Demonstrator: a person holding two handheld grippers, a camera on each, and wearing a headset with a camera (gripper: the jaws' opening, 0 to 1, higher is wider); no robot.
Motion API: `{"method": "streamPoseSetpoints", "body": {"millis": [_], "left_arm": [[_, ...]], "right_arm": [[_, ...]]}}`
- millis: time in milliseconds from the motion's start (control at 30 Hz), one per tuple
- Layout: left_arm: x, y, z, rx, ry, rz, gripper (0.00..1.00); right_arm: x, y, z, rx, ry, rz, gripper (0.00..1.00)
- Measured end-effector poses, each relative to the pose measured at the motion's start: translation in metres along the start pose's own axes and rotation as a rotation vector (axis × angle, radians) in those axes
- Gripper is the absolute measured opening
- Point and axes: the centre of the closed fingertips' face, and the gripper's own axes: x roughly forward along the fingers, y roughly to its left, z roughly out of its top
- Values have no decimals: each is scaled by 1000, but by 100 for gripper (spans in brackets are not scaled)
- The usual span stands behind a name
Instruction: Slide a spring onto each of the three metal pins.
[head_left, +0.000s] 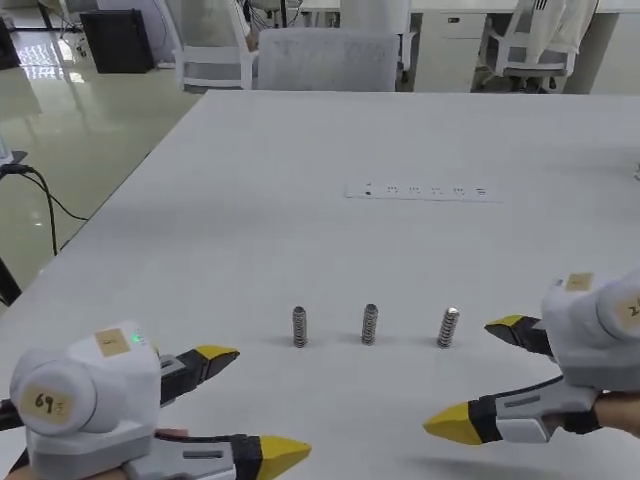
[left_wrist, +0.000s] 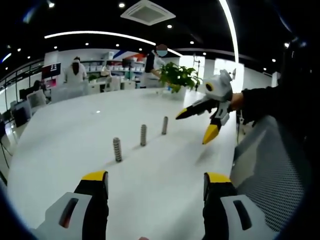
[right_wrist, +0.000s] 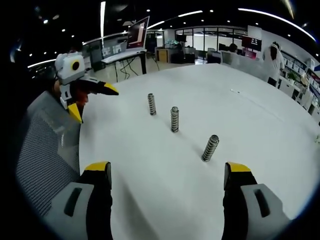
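White table (head_left: 300, 200), smooth and matte, with a flat white power strip (head_left: 422, 191) lying far back on it.

Three springs stand in a row near the front edge, well apart from each other. All are tight grey metal coils, ribbed and dull-shiny.
- left spring (head_left: 299, 327): upright
- middle spring (head_left: 370, 325): upright
- right spring (head_left: 448, 328): leans a little (the lean shows again in the right gripper view, on the nearest coil)

Left gripper (head_left: 270, 402): low at the near left of the row, rounded white plastic body, black jaws ending in yellow wedge tips. Its jaws are spread wide with nothing between them. Clear of the left spring.

Right gripper (head_left: 459, 376): same build, just right of the right spring. Its jaws are also spread wide and empty. The upper tip is near the coil but apart from it.

Grey mesh chair back (left_wrist: 270, 165) at the table edge in the left gripper view.
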Motion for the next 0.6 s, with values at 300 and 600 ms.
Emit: {"method": "streamPoseSetpoints", "body": {"millis": [300,600], "left_arm": [[1,9,0,-13,-7,35,77],[0,13,2,-26,-20,58,79]], "right_arm": [[-4,1,-2,22,-32,-20,94],[-10,2,2,45,-101,-43,94]]}}
